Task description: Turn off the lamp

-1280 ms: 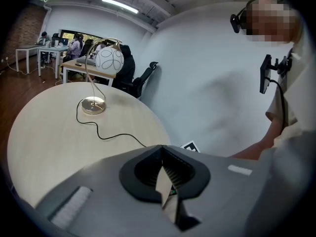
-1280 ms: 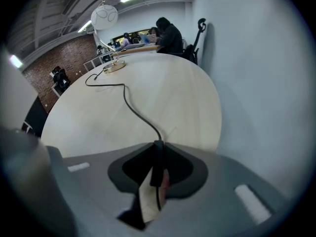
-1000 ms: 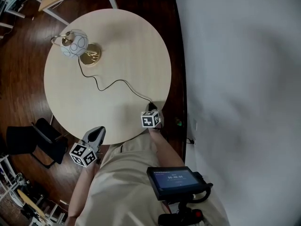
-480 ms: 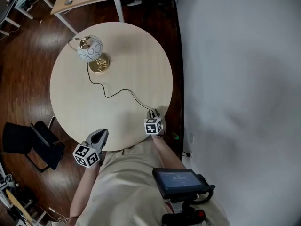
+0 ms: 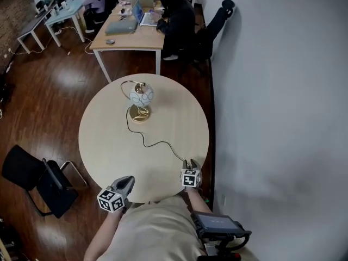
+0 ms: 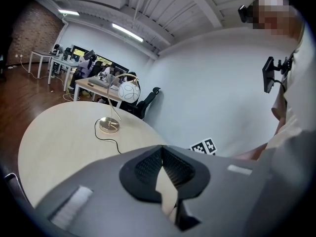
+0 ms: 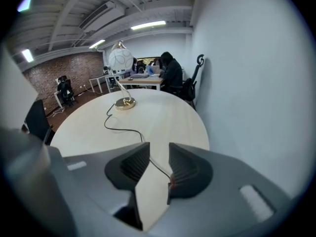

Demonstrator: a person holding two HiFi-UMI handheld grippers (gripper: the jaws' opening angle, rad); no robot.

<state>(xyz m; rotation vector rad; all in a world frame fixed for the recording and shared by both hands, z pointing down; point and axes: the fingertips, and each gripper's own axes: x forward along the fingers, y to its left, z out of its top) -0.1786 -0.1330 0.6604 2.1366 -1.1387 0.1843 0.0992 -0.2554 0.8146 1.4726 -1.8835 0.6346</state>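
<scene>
The lamp has a white globe shade (image 5: 141, 94) on a curved gold stem and a round gold base (image 5: 139, 113), and it stands at the far side of the round wooden table (image 5: 103, 145). Its black cord (image 5: 157, 143) snakes toward the near right edge. My right gripper (image 5: 190, 162) hovers over the cord's near end. In the right gripper view its jaws (image 7: 159, 151) stand apart and are closing, and the cord (image 7: 157, 167) lies on the table beneath the gap, untouched by the pads. My left gripper (image 5: 128, 180) is at the near edge, shut and empty (image 6: 161, 150).
Behind the table is a wooden desk (image 5: 128, 37) with laptops and seated people. A black chair (image 5: 41, 178) stands on the floor at the left. A white wall (image 5: 283, 118) runs close along the table's right side. A small screen (image 5: 217, 223) hangs at the person's waist.
The head view has tilted up, so the table looks smaller and the desk with people has come in. My right gripper has lifted off the cord end. My left gripper has edged onto the table.
</scene>
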